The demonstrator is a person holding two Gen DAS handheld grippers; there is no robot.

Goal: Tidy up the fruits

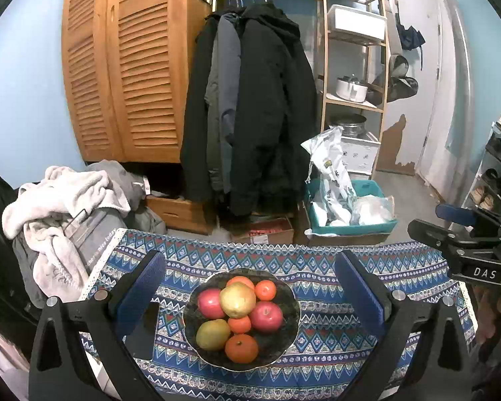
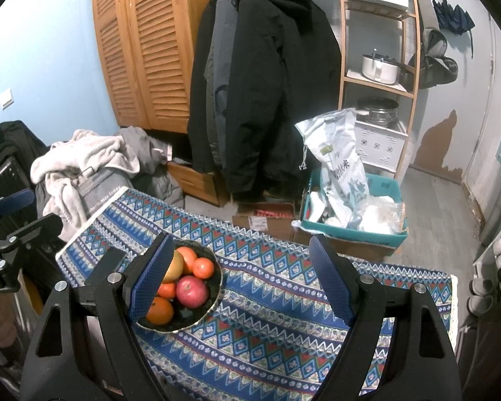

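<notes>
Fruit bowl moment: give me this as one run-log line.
phase: pre-grasp | left gripper: open, empty, facing bowl | right gripper: open, empty, right of bowl | fruit: all piled in bowl on patterned cloth

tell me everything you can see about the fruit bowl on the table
The bowl is dark, shallow and round with a mottled, speckled finish and a paler rim; its material is unclear. It sits upright on the blue patterned tablecloth, filled with two red apples, two yellow-green pears and four orange citrus fruits piled together. The left gripper is open, its fingers either side of the bowl in that view, apparently not touching. In the right wrist view, one blue finger pad hides its near left side.
</notes>
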